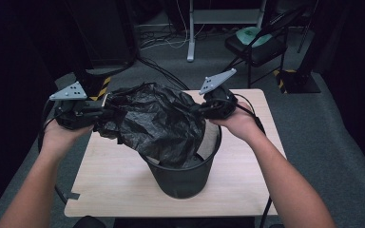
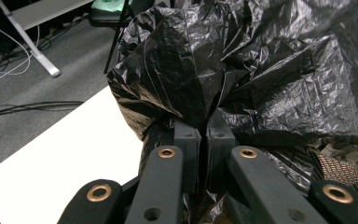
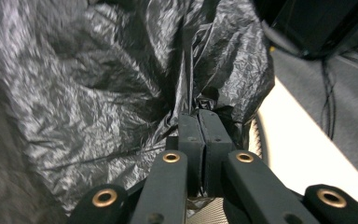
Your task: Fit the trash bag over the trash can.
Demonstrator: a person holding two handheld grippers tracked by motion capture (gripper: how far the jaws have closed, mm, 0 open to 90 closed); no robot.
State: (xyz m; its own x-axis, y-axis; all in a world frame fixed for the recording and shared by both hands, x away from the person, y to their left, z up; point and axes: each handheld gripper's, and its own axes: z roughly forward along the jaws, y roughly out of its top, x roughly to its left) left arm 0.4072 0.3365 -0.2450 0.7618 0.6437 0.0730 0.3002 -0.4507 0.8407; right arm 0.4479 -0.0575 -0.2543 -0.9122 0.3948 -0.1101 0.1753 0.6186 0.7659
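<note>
Black crinkled plastic, thin and glossy: one bin bag (image 1: 159, 118), bunched and stretched over one dark mesh wastebasket (image 1: 183, 178) that stands just right of the middle of one pale wooden table (image 1: 114, 180). The bag's lower part drops into the basket's mouth; its rim stays bare at 3 o'clock. Two grippers hold it. The left gripper (image 1: 100, 114), at the bag's 9 o'clock, has its jaws pressed together on a fold; the right gripper (image 1: 200, 109), at 2 o'clock, pinches another fold likewise.
</note>
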